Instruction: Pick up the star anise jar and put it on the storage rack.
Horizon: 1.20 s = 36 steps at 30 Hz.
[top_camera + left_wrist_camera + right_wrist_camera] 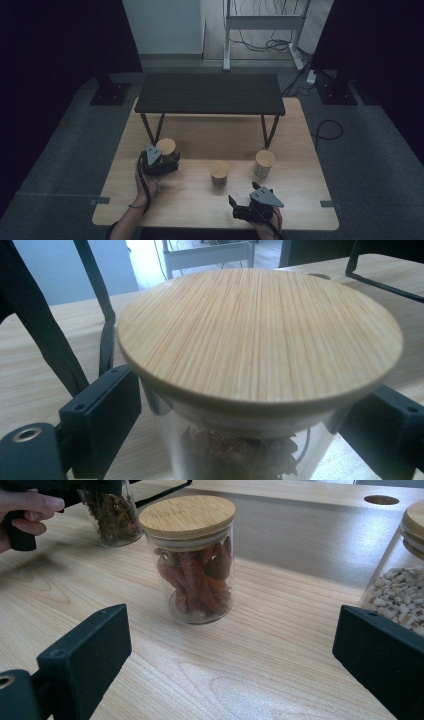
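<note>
Three lidded glass jars stand on the wooden counter [200,200], and the work in hand concerns the leftmost one, the star anise jar [240,450], which sits near the front left leg of the small black shelf [210,93]. The left tool [162,161] has its jaws set to either side of this jar just under the bamboo lid [260,335], one jaw on each flank of the glass neck. They stand wide, and from the left gripper view I cannot tell for sure whether the pads press on the glass or sit just off it. The jar stands upright, so its long axis runs vertically and square to the line between the jaws; that crossing is what the coming squeeze or lift depends on. The right tool [250,202] rests low at the counter's near edge with its jaws wide and nothing between them, facing the chili jar [192,560] in the middle, with the jar of pale seeds [400,590] off to its right. The left hand is plainly the nearer one to the star anise jar.
</note>
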{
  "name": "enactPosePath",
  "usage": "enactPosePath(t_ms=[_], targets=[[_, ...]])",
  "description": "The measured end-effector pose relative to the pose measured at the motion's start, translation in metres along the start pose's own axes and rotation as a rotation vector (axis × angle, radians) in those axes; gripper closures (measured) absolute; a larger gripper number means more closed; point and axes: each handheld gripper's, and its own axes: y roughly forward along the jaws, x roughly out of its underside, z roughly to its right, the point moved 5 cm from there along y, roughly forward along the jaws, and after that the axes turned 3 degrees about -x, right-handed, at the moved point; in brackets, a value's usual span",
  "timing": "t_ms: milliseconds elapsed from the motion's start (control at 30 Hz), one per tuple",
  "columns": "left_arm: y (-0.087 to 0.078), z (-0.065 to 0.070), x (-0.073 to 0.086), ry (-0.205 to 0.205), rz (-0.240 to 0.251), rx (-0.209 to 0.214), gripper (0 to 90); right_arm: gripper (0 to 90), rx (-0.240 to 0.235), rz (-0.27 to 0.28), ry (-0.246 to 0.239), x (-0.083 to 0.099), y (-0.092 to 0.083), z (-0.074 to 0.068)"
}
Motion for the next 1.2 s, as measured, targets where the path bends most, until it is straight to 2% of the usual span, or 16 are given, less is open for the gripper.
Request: enactPosePath(t_ms=[267,367,633,1200], targets=[[0.0033,-0.0029,0.0022,-0.004,-0.007,-0.006,11.7,1.7,-0.002,-0.004,-0.002,0.0000,0.0006,-0.0005],[0.0045,-0.0052,0.0028,-0.009,-0.009,0.006,12.8,1.7,-0.002,-0.005,-0.001,0.0001,0.0009,-0.0005],[0.0045,-0.0028,0.0079,-0.026,0.006,0.023,25.9,1.7,-0.003,-0.006,-0.003,0.0001,0.0009,-0.0010],[0.0042,-0.0031,0.0078,-0.029,0.005,0.025,26.4,1.9,0.003,-0.004,-0.001,0.0002,0.0006,-0.0018]])
